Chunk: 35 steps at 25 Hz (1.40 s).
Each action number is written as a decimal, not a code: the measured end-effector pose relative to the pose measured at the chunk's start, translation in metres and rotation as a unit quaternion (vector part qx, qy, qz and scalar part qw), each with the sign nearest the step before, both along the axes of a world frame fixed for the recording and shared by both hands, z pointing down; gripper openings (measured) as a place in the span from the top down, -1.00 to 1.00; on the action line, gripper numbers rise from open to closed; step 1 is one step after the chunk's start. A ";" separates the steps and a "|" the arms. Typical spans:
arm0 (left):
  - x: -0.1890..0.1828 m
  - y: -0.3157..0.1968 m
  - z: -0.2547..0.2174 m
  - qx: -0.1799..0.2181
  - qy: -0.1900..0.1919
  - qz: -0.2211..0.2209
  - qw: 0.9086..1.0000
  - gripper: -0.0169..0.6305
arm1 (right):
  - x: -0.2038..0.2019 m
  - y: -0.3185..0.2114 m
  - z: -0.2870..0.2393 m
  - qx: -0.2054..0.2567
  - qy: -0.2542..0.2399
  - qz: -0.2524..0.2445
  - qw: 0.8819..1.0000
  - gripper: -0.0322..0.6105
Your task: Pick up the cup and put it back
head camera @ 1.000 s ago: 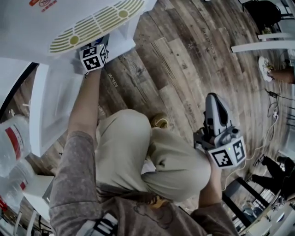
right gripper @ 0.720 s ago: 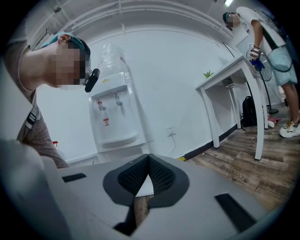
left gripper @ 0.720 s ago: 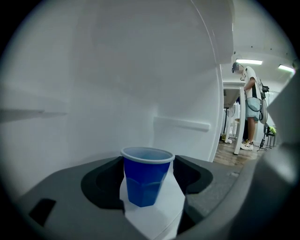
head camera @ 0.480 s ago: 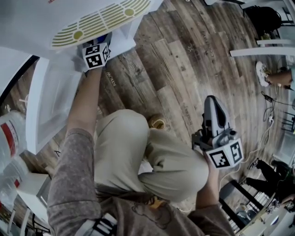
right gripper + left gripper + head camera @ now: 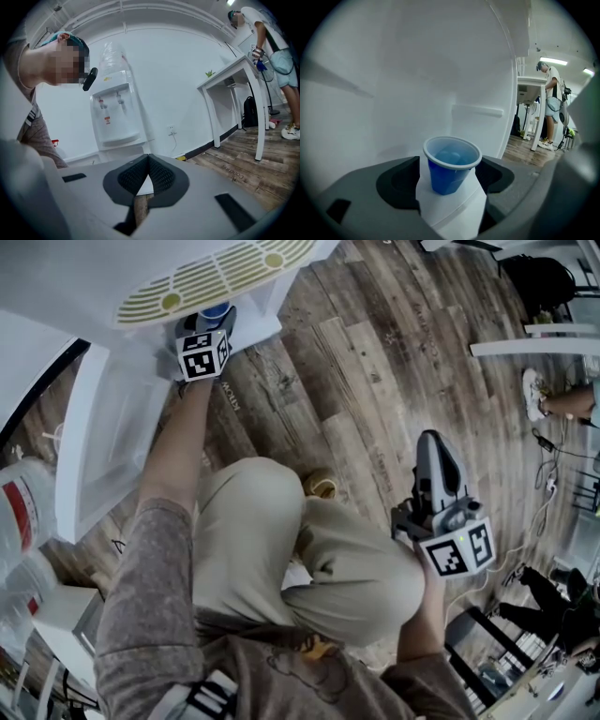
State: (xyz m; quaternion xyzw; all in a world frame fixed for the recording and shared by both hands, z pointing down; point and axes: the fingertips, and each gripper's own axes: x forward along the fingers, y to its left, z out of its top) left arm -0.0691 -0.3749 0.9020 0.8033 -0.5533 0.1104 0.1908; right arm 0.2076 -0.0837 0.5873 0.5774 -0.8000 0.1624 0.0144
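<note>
A small blue cup [image 5: 451, 164] stands upright on a white shelf [image 5: 450, 213] inside a white cabinet. My left gripper [image 5: 449, 177] is open around it, one dark pad [image 5: 401, 180] on each side, with a little gap to the cup's wall. Its jaws have just been opening with the cup between them. In the head view the cup's blue rim [image 5: 215, 311] peeks out just past the left gripper [image 5: 212, 326]. My right gripper [image 5: 149, 161] is shut on nothing, held out over the wooden floor beside my knee; it also shows in the head view [image 5: 432, 439].
A slotted white panel [image 5: 216, 273] overhangs the shelf. Water bottles [image 5: 23, 512] lie at the left. A water dispenser [image 5: 115, 112] and a white table [image 5: 234, 75] stand by the far wall. Another person [image 5: 553, 103] stands beside a table.
My left gripper has drawn back and sunk a little, so the cup's blue rim now shows ahead of its marker cube. The right gripper has stayed put.
</note>
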 end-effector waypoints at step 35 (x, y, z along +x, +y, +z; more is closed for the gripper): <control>0.006 0.133 -0.103 -0.016 0.045 0.128 0.991 -0.20 | -0.016 -0.052 0.021 -0.020 0.008 0.003 1.000 0.89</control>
